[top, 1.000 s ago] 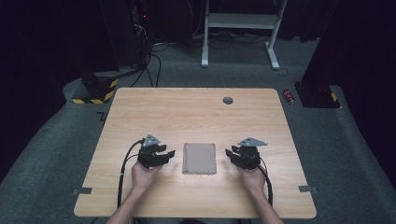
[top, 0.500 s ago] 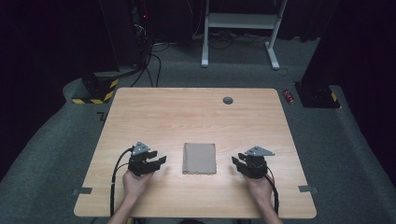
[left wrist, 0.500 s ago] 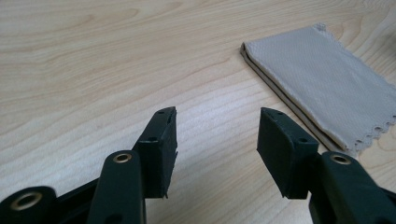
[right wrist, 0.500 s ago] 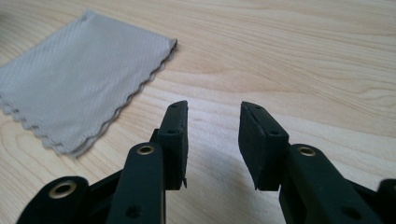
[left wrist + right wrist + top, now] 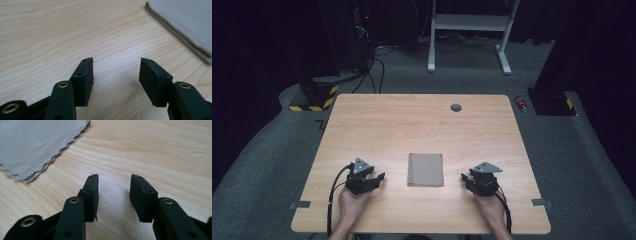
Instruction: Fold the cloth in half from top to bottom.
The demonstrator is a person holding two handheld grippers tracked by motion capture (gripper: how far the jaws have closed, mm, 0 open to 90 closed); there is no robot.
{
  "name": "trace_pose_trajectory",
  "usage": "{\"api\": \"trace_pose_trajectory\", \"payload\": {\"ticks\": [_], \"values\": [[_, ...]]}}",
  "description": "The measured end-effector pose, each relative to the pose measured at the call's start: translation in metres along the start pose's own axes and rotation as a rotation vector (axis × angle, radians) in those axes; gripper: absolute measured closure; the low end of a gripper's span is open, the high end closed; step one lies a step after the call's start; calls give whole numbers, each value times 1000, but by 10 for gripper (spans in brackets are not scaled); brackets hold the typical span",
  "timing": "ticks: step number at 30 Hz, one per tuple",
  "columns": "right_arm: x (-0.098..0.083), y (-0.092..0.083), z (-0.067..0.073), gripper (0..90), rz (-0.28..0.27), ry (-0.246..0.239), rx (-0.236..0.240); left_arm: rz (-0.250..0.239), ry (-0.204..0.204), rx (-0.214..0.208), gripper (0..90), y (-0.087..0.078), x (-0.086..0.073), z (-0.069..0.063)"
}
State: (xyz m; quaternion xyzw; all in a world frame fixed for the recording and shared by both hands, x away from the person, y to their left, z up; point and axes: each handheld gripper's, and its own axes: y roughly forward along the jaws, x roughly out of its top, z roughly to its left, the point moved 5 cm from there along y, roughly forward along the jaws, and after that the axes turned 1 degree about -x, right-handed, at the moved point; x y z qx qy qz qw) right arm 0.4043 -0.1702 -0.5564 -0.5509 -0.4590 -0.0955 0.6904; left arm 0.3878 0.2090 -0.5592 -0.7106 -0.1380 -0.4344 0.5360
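A folded grey cloth (image 5: 426, 169) with a scalloped edge lies flat on the wooden table (image 5: 412, 125), near its front middle. My left gripper (image 5: 379, 178) rests low over the table to the cloth's left, jaws open and empty; they have just been opening. In the left gripper view, the left gripper (image 5: 116, 77) has bare wood between its pads, and the cloth (image 5: 185, 22) lies at the upper right. My right gripper (image 5: 464, 179) sits to the cloth's right, also open and empty, jaws just widened. In the right gripper view, the right gripper (image 5: 113, 195) frames wood, with the cloth (image 5: 37, 142) at the upper left.
A small dark round disc (image 5: 456, 107) sits in the table near its far edge. Beyond the table stand a white metal frame (image 5: 472, 25) and dark equipment with cables (image 5: 362, 60) on the grey carpet. A red can (image 5: 522, 103) lies on the floor at the right.
Both hands have drawn back toward the table's front edge and outward, away from the cloth. Both sets of jaws stand wider apart than before. The cloth has not moved.
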Motion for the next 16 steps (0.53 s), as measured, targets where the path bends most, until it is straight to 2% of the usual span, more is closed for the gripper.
{"api": "trace_pose_trajectory", "payload": {"ticks": [2,3,6,16], "values": [[0,0,0,542,-1,-7,-9,9,29,29,423,1,-1,-2],[0,0,0,516,2,5,-6,11,30,32,407,1,-1,-3],[0,0,1,486,6,7,-5,12,23,36,355,1,-1,-6],[0,1,3,442,9,-1,4,14,14,33,329,1,-1,-7]]}}
